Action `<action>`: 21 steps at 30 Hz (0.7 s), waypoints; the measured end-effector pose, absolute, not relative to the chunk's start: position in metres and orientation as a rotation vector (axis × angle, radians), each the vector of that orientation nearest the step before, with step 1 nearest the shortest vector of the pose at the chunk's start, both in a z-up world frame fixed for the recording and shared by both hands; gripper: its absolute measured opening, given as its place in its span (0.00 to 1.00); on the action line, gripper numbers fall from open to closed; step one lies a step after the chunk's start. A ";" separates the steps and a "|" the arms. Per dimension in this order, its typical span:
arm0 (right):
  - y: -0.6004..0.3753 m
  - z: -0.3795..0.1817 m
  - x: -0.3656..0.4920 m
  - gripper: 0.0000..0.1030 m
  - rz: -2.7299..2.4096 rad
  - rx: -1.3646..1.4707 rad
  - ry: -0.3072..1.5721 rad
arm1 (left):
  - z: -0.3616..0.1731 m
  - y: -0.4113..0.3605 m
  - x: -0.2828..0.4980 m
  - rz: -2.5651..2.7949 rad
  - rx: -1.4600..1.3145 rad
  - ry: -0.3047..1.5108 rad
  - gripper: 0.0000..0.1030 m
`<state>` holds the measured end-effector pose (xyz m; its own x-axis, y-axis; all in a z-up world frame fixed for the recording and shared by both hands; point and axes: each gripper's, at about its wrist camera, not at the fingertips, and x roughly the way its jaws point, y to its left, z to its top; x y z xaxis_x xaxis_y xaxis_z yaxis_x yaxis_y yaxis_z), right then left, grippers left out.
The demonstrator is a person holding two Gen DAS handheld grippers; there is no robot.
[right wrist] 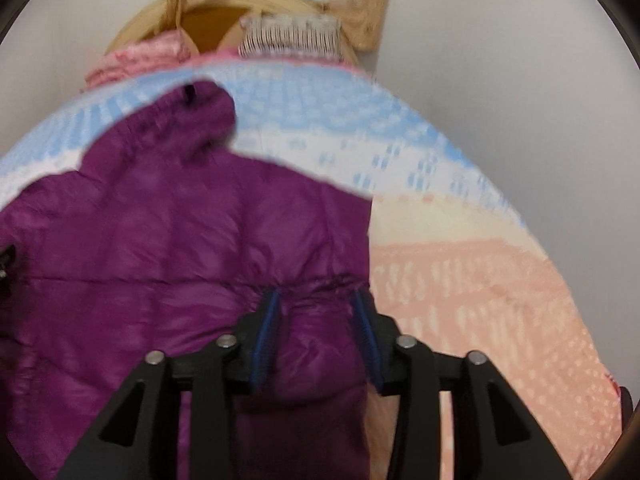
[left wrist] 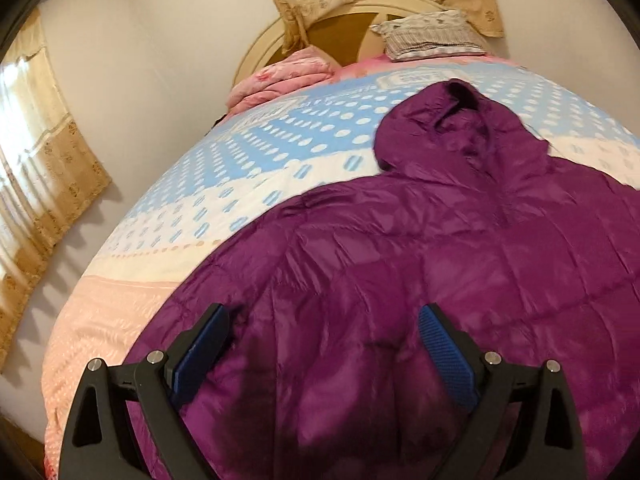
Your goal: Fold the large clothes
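Right tongs (right wrist: 316,300) straddle purple jacket (right wrist: 160,240) edge, unclamped; left tongs (left wrist: 324,316) spread wide above it.

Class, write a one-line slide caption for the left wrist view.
Open left gripper hovers over a purple hooded puffer jacket spread on a dotted bedspread.

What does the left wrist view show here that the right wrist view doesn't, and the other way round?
Only the left wrist view shows the side-window curtain on the wall and the left gripper, jaws wide apart over the purple jacket with nothing between them. Only the right wrist view shows the right gripper, with a fold of the jacket's edge bunched between its jaws, and the bed's right side. Both show the jacket spread on the patterned bedspread, its hood toward the headboard, and the striped pillow.
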<state>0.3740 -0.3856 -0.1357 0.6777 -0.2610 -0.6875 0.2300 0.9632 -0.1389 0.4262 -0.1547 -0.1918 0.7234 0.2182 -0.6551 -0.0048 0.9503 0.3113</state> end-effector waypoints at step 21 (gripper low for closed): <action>-0.351 -0.185 0.392 0.47 -0.202 -0.081 0.883 | -0.227 -0.162 0.429 0.107 0.342 0.800 0.95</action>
